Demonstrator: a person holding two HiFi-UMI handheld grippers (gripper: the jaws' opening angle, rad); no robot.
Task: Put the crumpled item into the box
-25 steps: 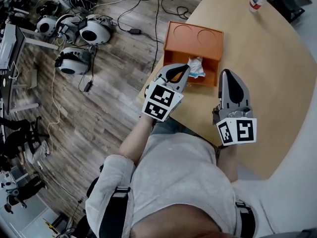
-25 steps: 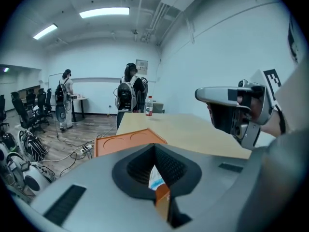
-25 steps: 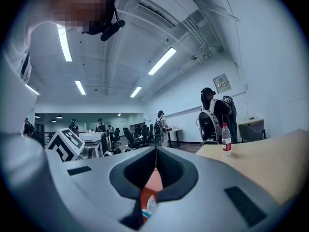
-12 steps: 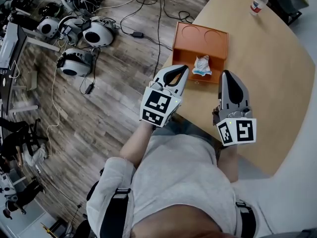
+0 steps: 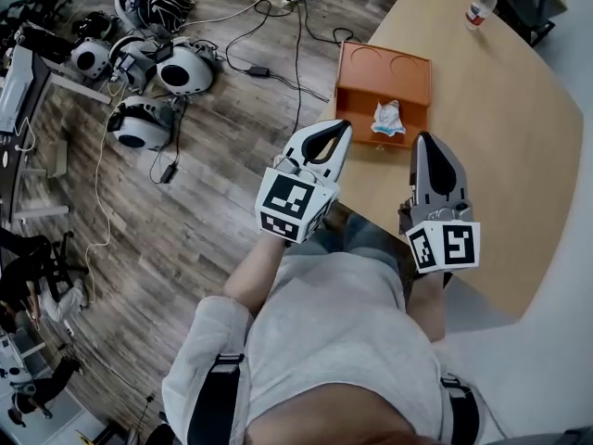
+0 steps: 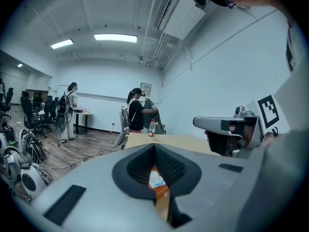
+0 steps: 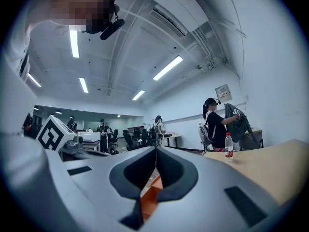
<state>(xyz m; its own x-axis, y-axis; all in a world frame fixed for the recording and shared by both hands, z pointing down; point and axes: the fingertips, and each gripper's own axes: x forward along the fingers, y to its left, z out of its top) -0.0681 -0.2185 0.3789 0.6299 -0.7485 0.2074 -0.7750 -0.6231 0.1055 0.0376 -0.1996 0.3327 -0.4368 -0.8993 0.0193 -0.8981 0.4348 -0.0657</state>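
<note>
1. Wood-plank floor (image 5: 185, 211) is filling 9 to 11 o'clock of the head view, with cables and white helmet-like devices (image 5: 181, 63) lying on it. A pale wooden table (image 5: 519, 156) is taking up 12 to 3 o'clock.
2. Left gripper (image 5: 343, 126) is hanging at the table's near edge. Its jaws are meeting at the tips, and only the shaped hollow between the pads is gaping, with nothing in it.
3. Right gripper (image 5: 428, 139) is hovering over the table at 3 o'clock of the left one, likewise closed and empty.
4. Orange box (image 5: 352, 109) is sitting at 12 o'clock of the left gripper, near but apart.
5. Crumpled item (image 5: 387, 119), white with some blue, is resting inside the box's near compartment. Judgement: the task is looking done.
6. Water bottle (image 5: 479, 6) is standing at the table's far corner, at 1 o'clock, well apart.
7. Risks, as judgement:
   - The box is sitting close to the table's 9 o'clock edge, so a nudge from the left gripper could send it toward the floor.
   - The item is looking light and springy, so it could uncurl over the low wall.
   - A jaw dipping back in could snag it and drag it out.
</note>
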